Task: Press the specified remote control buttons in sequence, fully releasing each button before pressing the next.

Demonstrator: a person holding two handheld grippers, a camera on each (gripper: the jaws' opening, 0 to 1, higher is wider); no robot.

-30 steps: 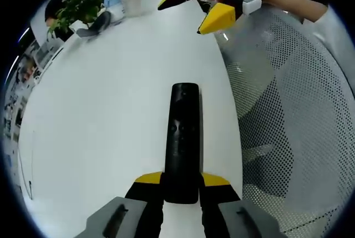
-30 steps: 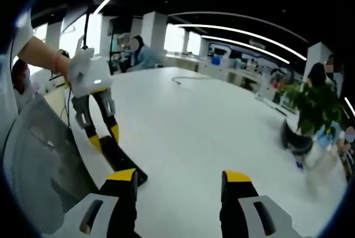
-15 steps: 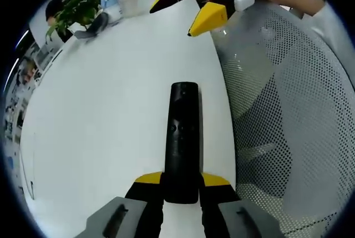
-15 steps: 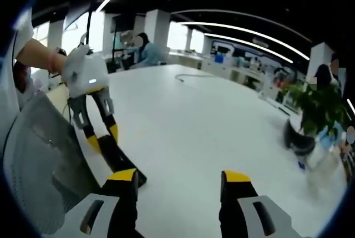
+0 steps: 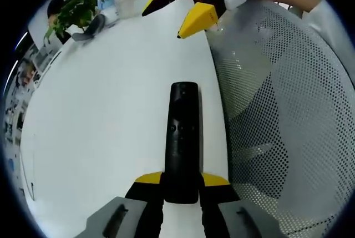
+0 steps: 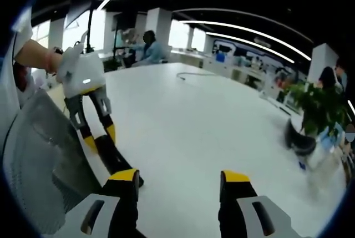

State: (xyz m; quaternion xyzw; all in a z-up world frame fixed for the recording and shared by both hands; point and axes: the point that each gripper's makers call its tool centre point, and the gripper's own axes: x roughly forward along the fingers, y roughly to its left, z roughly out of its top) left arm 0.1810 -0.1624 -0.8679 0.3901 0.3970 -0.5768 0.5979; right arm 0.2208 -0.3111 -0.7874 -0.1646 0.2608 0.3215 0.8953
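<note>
A black remote control (image 5: 183,138) lies lengthwise over the white table (image 5: 111,110), near its edge. My left gripper (image 5: 182,180) is shut on its near end, yellow-tipped jaws on either side. My right gripper (image 5: 176,9) hangs above the far part of the table, beyond the remote's tip and apart from it. In the right gripper view its own jaws stand open around nothing (image 6: 179,177). There the left gripper (image 6: 100,137) comes in at the left, held by a hand, with the remote (image 6: 116,160) slanting down from it to the table (image 6: 194,121).
A grey mesh chair (image 5: 277,110) stands against the table's edge, also the chair (image 6: 39,160) at left. A potted plant (image 5: 75,5), a white cup (image 5: 125,5) and a dark object (image 5: 91,27) sit at the far end. A cable (image 6: 191,74) lies farther off. People sit in the background.
In the left gripper view the right gripper has drifted left and slightly closer over the table. The remote stays held the same way in the left gripper.
</note>
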